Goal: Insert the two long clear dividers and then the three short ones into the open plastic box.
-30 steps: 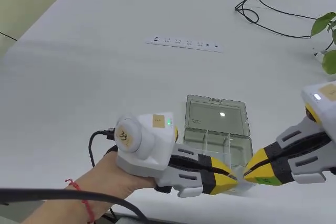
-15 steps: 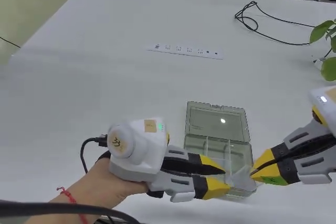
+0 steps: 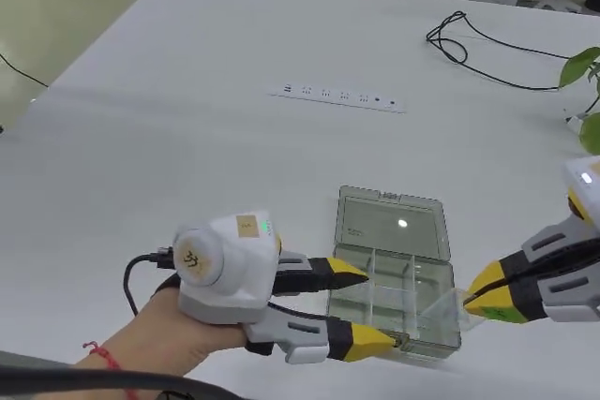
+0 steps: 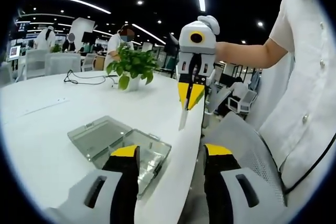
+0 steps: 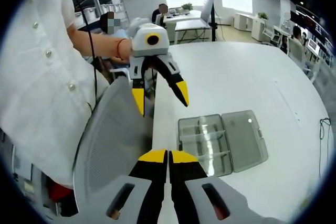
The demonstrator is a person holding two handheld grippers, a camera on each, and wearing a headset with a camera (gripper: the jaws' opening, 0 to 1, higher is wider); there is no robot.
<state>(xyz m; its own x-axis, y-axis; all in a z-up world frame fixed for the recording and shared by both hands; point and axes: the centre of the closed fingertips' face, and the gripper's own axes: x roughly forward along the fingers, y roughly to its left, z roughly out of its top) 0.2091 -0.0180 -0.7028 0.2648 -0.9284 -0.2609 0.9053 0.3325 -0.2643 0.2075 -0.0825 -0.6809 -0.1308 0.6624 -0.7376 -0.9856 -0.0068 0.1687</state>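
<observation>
Left gripper has its jaws spread wide at the near-left corner of the open plastic box (lid lying flat behind). Right gripper is pinching a clear divider at the box's right end, all over a white table.

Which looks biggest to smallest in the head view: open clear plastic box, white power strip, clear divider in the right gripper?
1. open clear plastic box: largest.
2. white power strip: long, thin, farther away.
3. clear divider in the right gripper: smallest-looking, but its edges are faint, so 2 versus 3 is unsure.
</observation>
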